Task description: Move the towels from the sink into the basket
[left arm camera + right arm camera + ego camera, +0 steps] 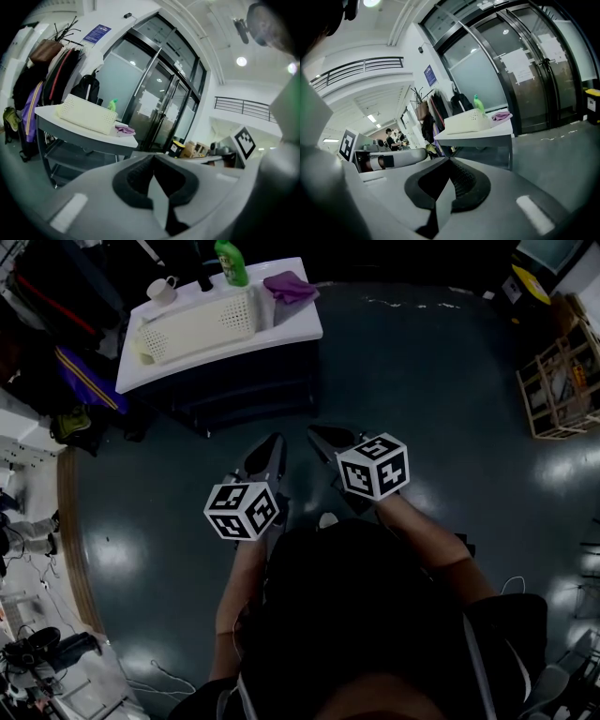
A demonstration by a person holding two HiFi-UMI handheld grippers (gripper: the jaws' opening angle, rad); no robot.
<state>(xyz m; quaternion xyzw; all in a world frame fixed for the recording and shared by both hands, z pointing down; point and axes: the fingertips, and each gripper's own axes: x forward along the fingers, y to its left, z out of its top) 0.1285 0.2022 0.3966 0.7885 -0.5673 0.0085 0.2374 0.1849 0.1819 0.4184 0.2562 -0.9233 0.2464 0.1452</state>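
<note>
A dark, glossy floor (422,381) fills most of the head view. Beyond the person stands a white worktop (291,334), well apart from both grippers. A cream perforated basket (202,326) lies lengthwise on it. The left gripper (275,441) and the right gripper (314,432) are held side by side over the floor, tips pointing towards the worktop. Each gripper view shows its jaws clenched together with nothing between them. A bunched purple towel (289,285) lies just beside the basket's right end, outside it, at the worktop's right end. It is far ahead of both pairs of jaws and neither touches it. Behind the basket stand a green bottle (231,261) and, smallest, a white mug (164,289).
</note>
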